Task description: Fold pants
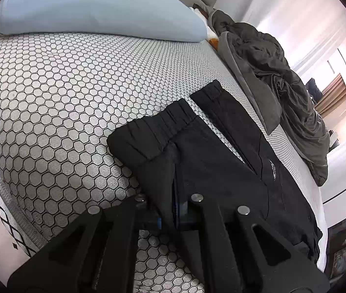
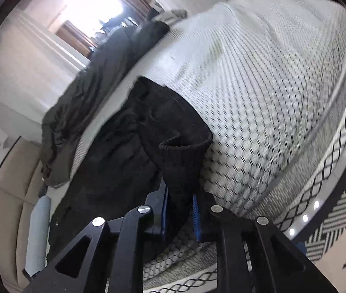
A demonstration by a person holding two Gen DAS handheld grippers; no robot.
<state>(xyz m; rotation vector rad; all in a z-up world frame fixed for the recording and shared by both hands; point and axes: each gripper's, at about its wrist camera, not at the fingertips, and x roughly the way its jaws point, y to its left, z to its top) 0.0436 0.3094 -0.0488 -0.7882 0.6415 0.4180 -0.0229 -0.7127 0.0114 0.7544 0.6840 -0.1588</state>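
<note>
Black pants (image 1: 197, 151) lie on a mattress with a hexagon-patterned cover (image 1: 58, 102). Their elastic waistband (image 1: 158, 127) points toward the pillow. My left gripper (image 1: 173, 212) is shut on the pants' near edge, the cloth pinched between its blue-padded fingers. In the right wrist view the pants (image 2: 134, 141) lie crumpled, with a ribbed cuff (image 2: 185, 151) raised off the mattress (image 2: 270, 78). My right gripper (image 2: 180, 210) is shut on this cuff, cloth filling the gap between its blue pads (image 2: 196, 217).
A light blue pillow (image 1: 94, 7) lies at the head of the bed. A dark grey jacket (image 1: 275, 78) is heaped along the far bed edge beside the pants. Walls, a curtained window (image 2: 114, 5) and a patterned rug (image 2: 344, 219) surround the bed.
</note>
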